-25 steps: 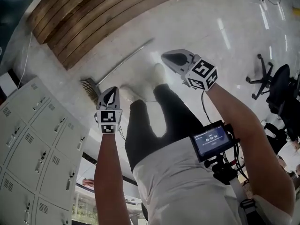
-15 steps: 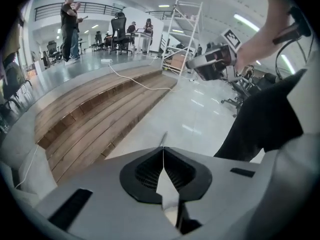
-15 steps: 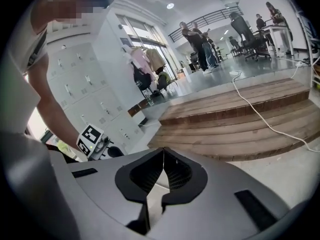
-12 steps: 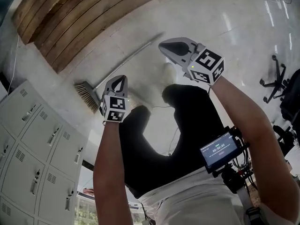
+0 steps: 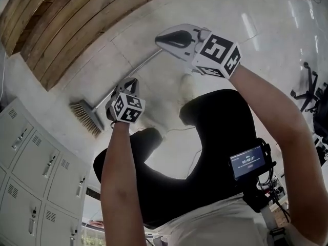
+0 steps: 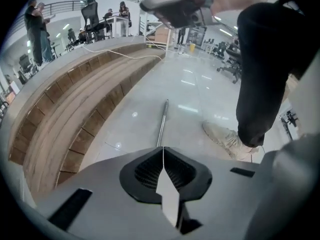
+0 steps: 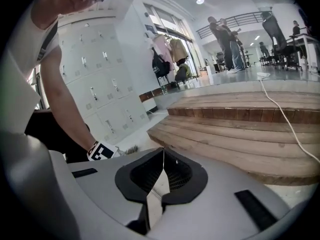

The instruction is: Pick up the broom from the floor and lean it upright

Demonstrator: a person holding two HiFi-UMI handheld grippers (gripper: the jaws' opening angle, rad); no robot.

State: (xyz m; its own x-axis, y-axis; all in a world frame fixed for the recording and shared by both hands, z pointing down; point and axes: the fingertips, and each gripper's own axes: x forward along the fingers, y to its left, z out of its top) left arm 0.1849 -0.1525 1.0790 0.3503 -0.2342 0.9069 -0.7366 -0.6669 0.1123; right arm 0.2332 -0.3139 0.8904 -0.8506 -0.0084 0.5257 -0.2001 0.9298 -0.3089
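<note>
The broom lies flat on the pale floor in the head view, its brown bristle head [image 5: 85, 118] at the left and its thin metal handle [image 5: 149, 59] running up to the right. My left gripper [image 5: 132, 81] hangs shut and empty just above the handle's lower part. In the left gripper view the handle [image 6: 161, 123] runs away from the shut jaw tips [image 6: 163, 149]. My right gripper [image 5: 160, 39] is shut and empty over the handle's far end. In the right gripper view its closed tips [image 7: 163, 151] point at the wooden steps, and the bristles [image 7: 131, 149] show beside the left gripper's marker cube [image 7: 102, 151].
Curved wooden steps [image 5: 61, 29] border the floor beyond the broom. Grey lockers [image 5: 31, 163] stand at the left, close to the bristles. My feet in pale shoes [image 5: 190, 88] stand right of the handle. An office chair [image 5: 307, 91] is at the far right; people stand in the distance [image 7: 225, 34].
Both grippers have come down towards the broom as the person bent over. The left one now sits just over the handle, the right one over its far end. Both stayed shut.
</note>
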